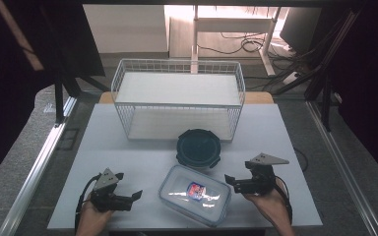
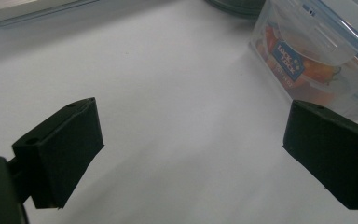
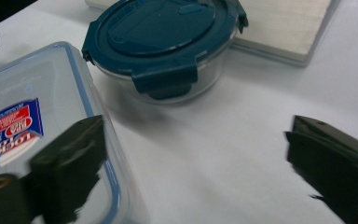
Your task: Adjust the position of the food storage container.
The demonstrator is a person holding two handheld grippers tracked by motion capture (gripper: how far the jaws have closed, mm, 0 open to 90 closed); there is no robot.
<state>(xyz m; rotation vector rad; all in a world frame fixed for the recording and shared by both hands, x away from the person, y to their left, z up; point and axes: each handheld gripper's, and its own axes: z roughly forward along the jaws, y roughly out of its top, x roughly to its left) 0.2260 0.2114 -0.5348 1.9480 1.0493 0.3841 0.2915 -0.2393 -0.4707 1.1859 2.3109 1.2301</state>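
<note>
left gripper [image 1: 137, 195] spread, empty, right gripper [image 1: 230, 179] spread beside clear container [image 1: 195, 194], touching nothing

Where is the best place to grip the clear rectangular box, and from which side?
Probably its two short ends. The clear rectangular box lies flat, lid on, between the open left hand-held gripper and right hand-held gripper, so each could come in level from its own side.

Rectangular container [image 2: 317, 60] cut by right edge; label [image 2: 286, 60] text blurred
</note>
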